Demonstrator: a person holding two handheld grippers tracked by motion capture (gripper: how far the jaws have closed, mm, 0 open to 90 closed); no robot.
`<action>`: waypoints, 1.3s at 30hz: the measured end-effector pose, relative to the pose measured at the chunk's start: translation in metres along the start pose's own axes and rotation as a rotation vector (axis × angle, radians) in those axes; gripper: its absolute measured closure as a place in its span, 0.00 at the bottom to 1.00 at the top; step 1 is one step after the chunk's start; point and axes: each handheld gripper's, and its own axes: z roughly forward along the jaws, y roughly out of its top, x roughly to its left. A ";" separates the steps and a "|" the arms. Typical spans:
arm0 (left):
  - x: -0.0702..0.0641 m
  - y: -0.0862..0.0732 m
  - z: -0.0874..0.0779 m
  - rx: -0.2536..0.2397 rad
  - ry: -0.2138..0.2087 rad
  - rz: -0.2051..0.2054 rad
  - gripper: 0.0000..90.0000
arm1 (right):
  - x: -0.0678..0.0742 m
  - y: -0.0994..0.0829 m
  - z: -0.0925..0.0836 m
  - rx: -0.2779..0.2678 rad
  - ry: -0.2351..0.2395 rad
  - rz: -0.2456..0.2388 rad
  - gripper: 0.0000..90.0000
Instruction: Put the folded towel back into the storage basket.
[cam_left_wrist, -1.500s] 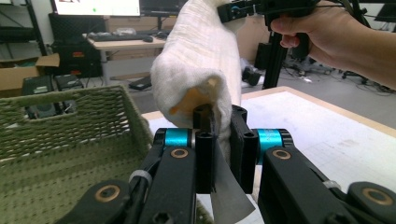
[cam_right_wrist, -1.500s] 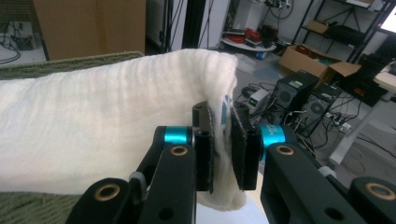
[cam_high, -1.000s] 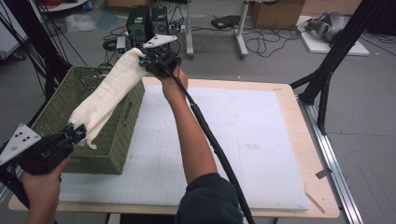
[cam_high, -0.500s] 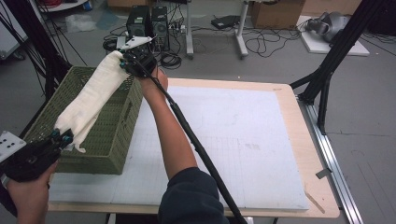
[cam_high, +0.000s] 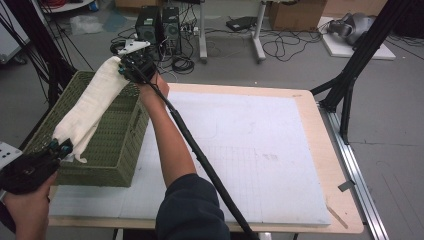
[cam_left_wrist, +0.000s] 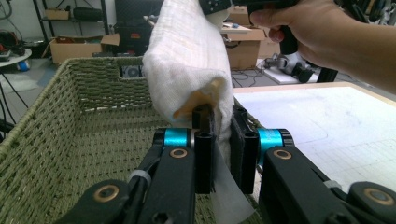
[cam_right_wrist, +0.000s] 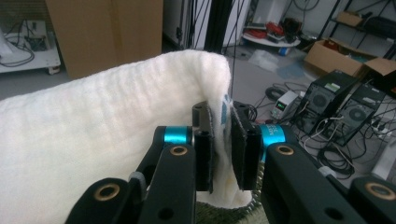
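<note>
A soft, ribbed white towel hangs stretched over the open top of the green woven basket at the table's left edge, pinched at its near end by the left gripper and at its far end by the right gripper, beside the bare white mat.

Black hand-held gripper, cyan collars, brass screws

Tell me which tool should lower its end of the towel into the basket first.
Probably left: the left tool holds the towel lowest, just above the green woven basket rim; the right tool holds its end higher.
</note>
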 end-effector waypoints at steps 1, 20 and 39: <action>0.000 0.000 0.000 0.000 0.000 0.000 0.91 | 0.001 0.000 0.003 0.003 0.001 -0.001 0.90; 0.025 -0.001 -0.010 0.014 0.115 -0.128 0.42 | 0.014 -0.012 0.034 0.066 -0.023 0.028 0.47; 0.001 0.004 0.006 -0.014 -0.032 -0.059 0.24 | 0.000 -0.045 -0.045 0.062 0.168 0.056 0.23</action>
